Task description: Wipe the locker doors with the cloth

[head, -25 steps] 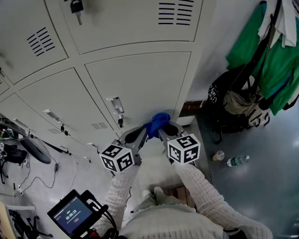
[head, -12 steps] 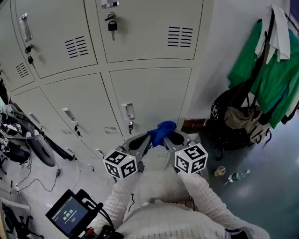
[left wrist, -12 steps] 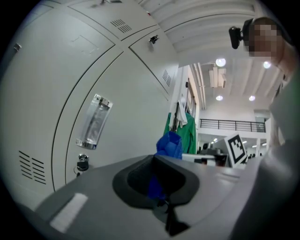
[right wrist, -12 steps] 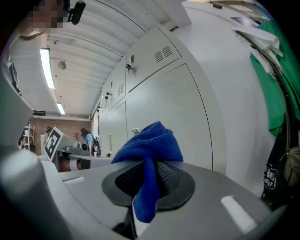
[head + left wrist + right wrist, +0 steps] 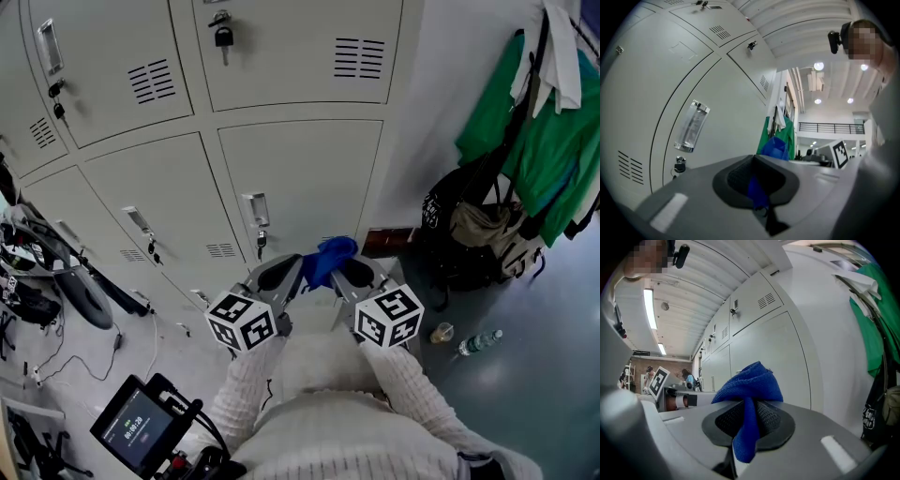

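Two grippers share one blue cloth (image 5: 330,258) in front of the locker doors (image 5: 300,178).
The head view shows the left gripper (image 5: 298,269) and right gripper (image 5: 341,269) held side by side, tips converging on the bunched cloth near the lower door. All doors are shut. Only the gripper views show each pair of jaws clamped on a fold of cloth.

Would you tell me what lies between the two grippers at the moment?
The blue cloth lies between the left gripper and the right gripper, and both are clamped on it. The head view shows this; each gripper view shows cloth between its jaws.
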